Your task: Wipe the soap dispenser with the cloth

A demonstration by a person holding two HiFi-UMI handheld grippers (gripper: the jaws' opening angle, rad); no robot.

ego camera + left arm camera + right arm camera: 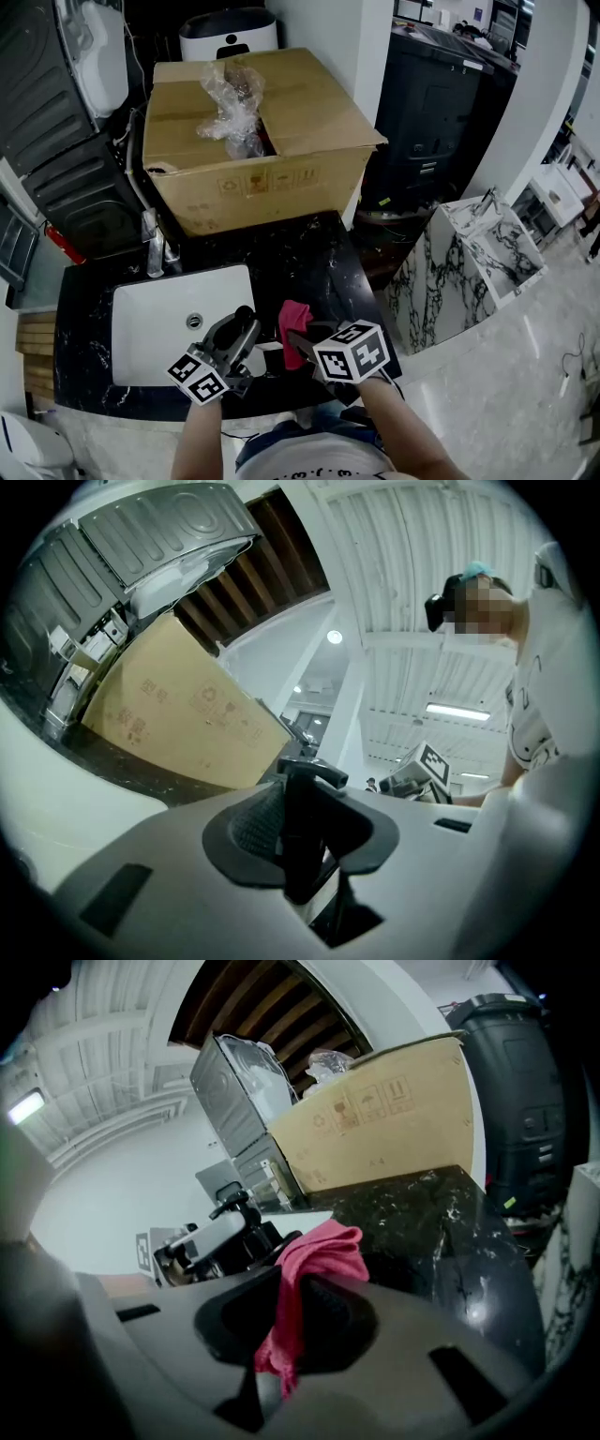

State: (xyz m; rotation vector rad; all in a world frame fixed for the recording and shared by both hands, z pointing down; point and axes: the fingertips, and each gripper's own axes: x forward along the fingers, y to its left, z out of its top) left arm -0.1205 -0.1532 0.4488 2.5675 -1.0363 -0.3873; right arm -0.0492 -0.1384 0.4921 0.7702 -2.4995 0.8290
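Note:
My left gripper (pixel 241 331) is shut on a black pump soap dispenser (pixel 247 317) and holds it over the sink's front right corner. In the left gripper view the pump head (pixel 314 772) stands upright between the jaws of the left gripper (pixel 305 834). Just to its right, my right gripper (pixel 296 339) is shut on a pink cloth (pixel 294 322). The cloth (pixel 323 1255) bunches out of the jaws of the right gripper (pixel 286 1324) in the right gripper view. There the dispenser (pixel 234 1211) and the left gripper show just left of the cloth, a small gap apart from it.
A white sink basin (pixel 150 323) with a chrome faucet (pixel 155 253) is set in the black marble counter (pixel 314 248). A large open cardboard box (pixel 281 178) fills the counter's back. A black bin (pixel 436 112) and marble slabs (pixel 469 262) stand to the right.

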